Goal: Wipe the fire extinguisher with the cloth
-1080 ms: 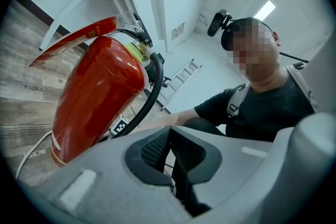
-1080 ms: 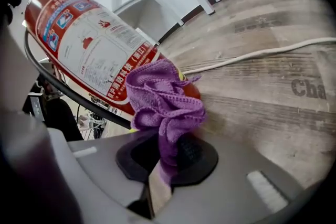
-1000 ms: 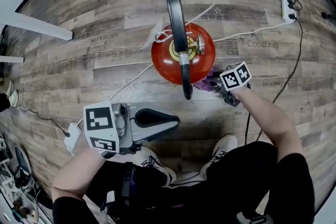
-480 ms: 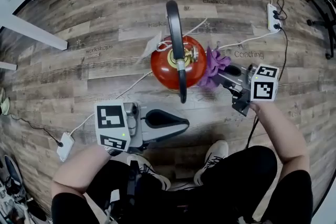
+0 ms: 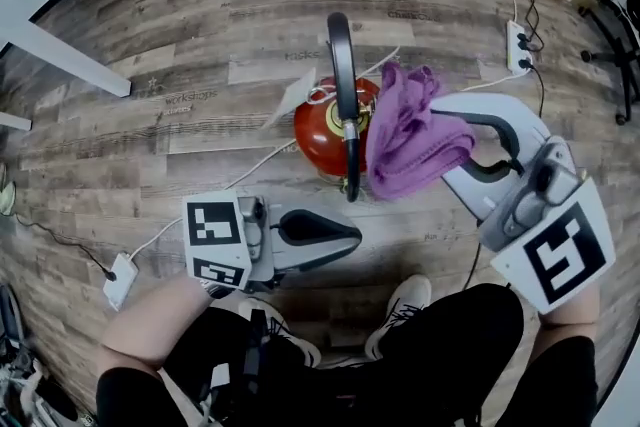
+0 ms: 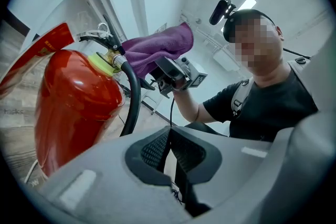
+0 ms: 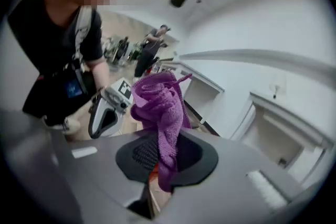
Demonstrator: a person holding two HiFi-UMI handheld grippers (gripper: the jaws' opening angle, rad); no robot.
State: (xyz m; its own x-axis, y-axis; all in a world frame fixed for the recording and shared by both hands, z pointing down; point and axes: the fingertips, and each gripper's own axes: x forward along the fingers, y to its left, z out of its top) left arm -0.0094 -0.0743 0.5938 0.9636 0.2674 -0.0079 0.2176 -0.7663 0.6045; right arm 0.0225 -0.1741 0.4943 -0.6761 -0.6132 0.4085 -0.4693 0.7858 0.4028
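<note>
- Head view: a red fire extinguisher (image 5: pixel 322 133) stands upright on the wooden floor (image 5: pixel 180 65), right in front of the person's shoes (image 5: pixel 402 303).
- A black hose (image 5: pixel 342 85) bends up and over the top of the fire extinguisher and hangs down its near side.
- The right gripper (image 5: pixel 447 137) is held up in the air. Its jaws are squeezed onto a purple cloth (image 5: pixel 408 143).
- The cloth is bunched up and fluffy. It sits just beside the top of the fire extinguisher, on its right. I cannot tell if the two touch.
- In the right gripper view the cloth (image 7: pixel 158 105) sticks up from between the two black pads, and one end hangs down below them.
- The left gripper (image 5: pixel 352 235) is low, near the person's knee, and apart from the fire extinguisher. Its jaws are closed together with nothing in them.
- In the left gripper view the fire extinguisher (image 6: pixel 73 102) fills the left side, and the cloth (image 6: pixel 157 50) is up by its yellow neck (image 6: pixel 102 63).
- A white power strip (image 5: pixel 518 45) lies on the floor far to the right, and a white cord (image 5: pixel 255 155) runs across the floor by the fire extinguisher.
</note>
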